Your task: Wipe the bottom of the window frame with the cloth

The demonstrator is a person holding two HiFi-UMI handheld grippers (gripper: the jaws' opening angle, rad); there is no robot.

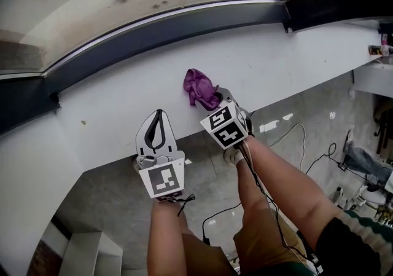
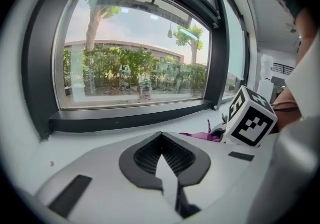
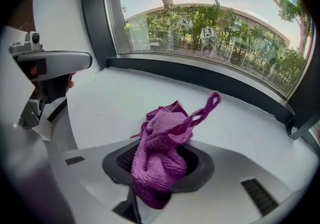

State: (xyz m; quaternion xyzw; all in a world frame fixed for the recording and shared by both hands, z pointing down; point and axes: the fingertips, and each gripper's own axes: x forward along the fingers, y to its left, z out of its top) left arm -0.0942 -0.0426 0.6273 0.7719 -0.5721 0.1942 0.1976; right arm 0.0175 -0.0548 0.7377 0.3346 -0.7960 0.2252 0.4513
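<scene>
Cannot see the cloth's (image 3: 162, 133) lower end, pinched inside the right gripper (image 3: 159, 155). From the left gripper (image 2: 161, 137), mostly hidden behind the right's cube (image 2: 251, 117). Cannot follow the frame (image 1: 184, 29) beyond both grippers: cut off at either edge.

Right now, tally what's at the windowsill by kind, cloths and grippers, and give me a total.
Cloths: 1, the purple cloth
Grippers: 2, the left gripper and the right gripper
Total: 3
</scene>
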